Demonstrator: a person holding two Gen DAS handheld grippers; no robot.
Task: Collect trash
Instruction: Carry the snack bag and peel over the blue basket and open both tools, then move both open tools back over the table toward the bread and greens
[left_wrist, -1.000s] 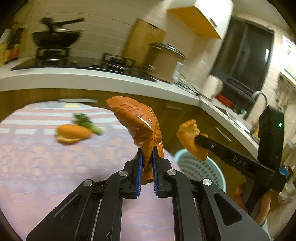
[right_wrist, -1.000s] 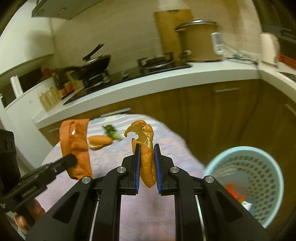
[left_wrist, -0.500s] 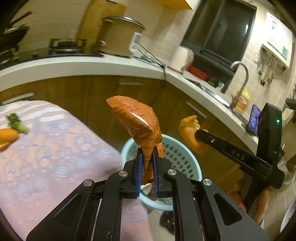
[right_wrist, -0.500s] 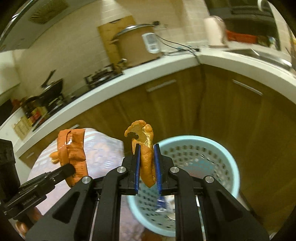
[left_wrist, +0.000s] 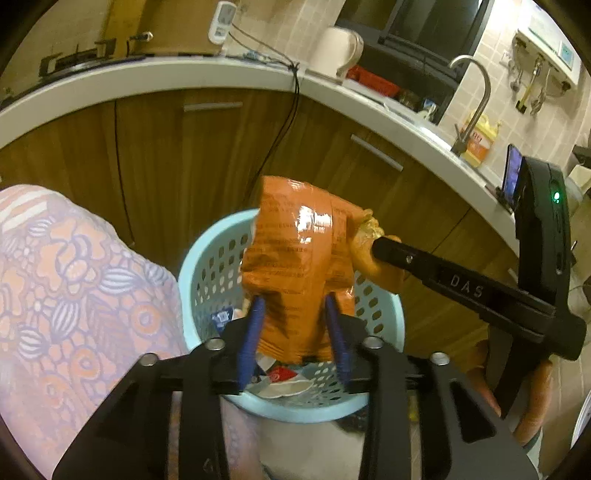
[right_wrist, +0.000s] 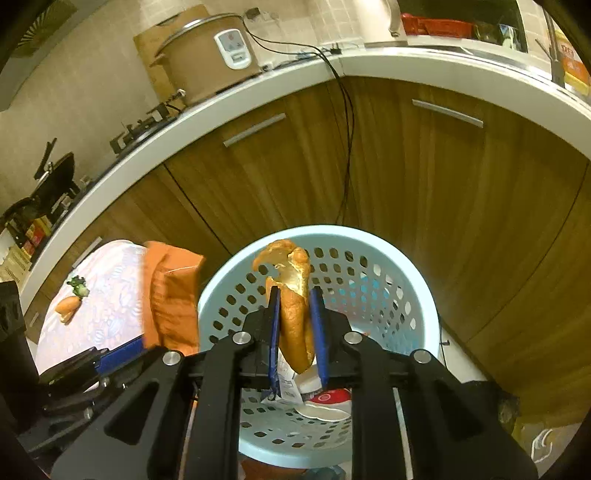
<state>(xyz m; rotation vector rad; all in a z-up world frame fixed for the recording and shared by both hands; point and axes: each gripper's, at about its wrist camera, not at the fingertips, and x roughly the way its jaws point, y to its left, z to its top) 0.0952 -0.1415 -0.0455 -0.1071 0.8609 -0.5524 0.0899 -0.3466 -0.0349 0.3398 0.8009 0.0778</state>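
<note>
Left gripper (left_wrist: 295, 332) fingers parted wide, orange wrapper (left_wrist: 299, 258) loose between them, right gripper (right_wrist: 297, 328) fingers parted around bread piece (right_wrist: 291, 306), both over blue basket (right_wrist: 417, 295) at frame centre

The left gripper (left_wrist: 295, 332) points forward and downward, its two blue-padded fingers (left_wrist: 251, 339) spread well apart. The right gripper (right_wrist: 295, 325) is aimed the same way, its blue pads (right_wrist: 274, 332) also parted, with a gap on each side. In the left wrist view the right gripper (left_wrist: 384, 247) reaches in from the right as a long black finger, its body tilted up to the right with a green light lit, and the person's hand (left_wrist: 532, 398) grasps its handle below.
</note>
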